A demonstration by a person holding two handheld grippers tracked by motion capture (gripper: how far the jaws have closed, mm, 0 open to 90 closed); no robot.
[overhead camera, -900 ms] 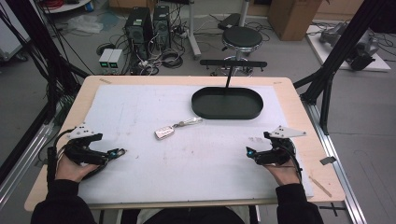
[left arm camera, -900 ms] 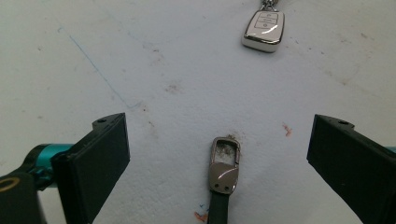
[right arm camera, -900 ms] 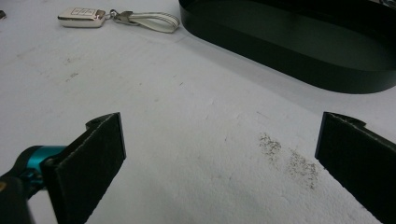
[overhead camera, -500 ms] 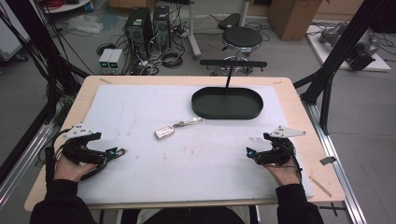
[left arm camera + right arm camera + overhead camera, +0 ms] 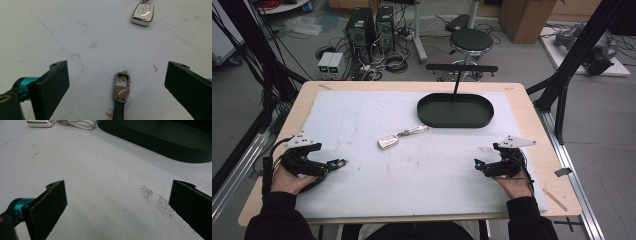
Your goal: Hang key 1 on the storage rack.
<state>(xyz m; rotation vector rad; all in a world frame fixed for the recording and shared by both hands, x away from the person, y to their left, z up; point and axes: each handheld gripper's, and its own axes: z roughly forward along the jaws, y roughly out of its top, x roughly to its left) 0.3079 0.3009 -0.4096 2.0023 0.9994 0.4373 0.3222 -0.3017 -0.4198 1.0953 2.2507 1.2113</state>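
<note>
Both claws rest wide apart, left claw [image 5: 341, 162] and right claw [image 5: 477, 163] holding nothing. The key fob [image 5: 388, 143] lies mid-table beside the black tray [image 5: 455, 118] (its buttons [image 5: 143, 10] read clearly from the left gripper view).

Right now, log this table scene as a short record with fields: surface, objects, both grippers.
surface: white mat over a light wooden table
key: white and silver car key fob with a strap, lying flat mid-mat
tray: black oval tray, empty, beyond the fob
left gripper: open, holds nothing, low over the mat
right gripper: open, holds nothing, low over the mat
</note>
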